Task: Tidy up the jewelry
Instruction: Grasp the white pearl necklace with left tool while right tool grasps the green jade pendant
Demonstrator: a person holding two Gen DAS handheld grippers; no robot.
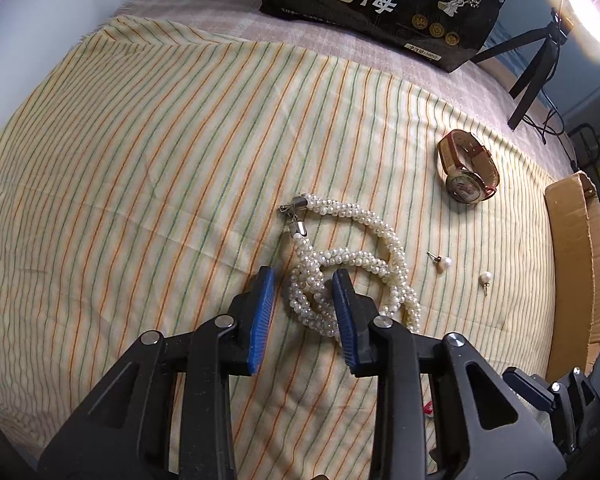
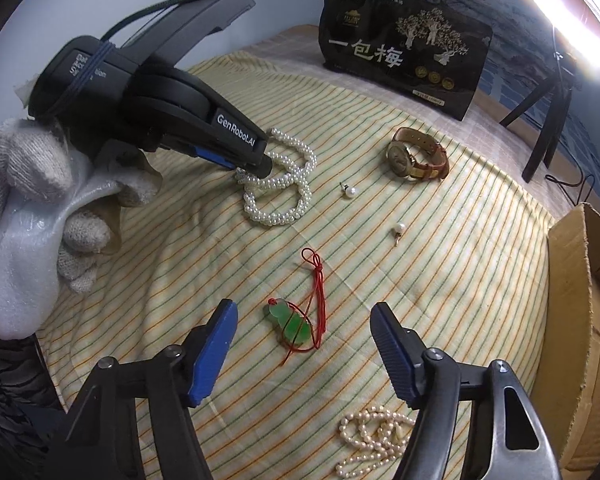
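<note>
jewelry lies scattered on the striped cloth (image 2: 440, 248): a twisted white pearl rope (image 1: 352, 264) near the middle, a green pendant on red cord (image 2: 296, 320) nearer, a leather-strap watch (image 2: 416, 156) and two pearl studs (image 2: 350, 191) to the right, a pinkish bead strand (image 2: 368, 440) at the near edge. a cardboard box (image 2: 580, 320) sits at the right.

the left gripper (image 1: 304, 276) is partly open, its pads either side of a coil of the rope, not visibly pressing yet. the risk i see: it pinches only one loop, so the rest trails, drags the cloth or snags the clasp (image 1: 296, 216) when lifted.

the right gripper (image 2: 304, 320) stands wide, straddling the pendant without touching it. that flat, slick piece could skid out of the pads, or only the thin cord gets caught and the stone swings. both claws working close together might also bunch the cloth and roll the loose studs off to the right.
</note>
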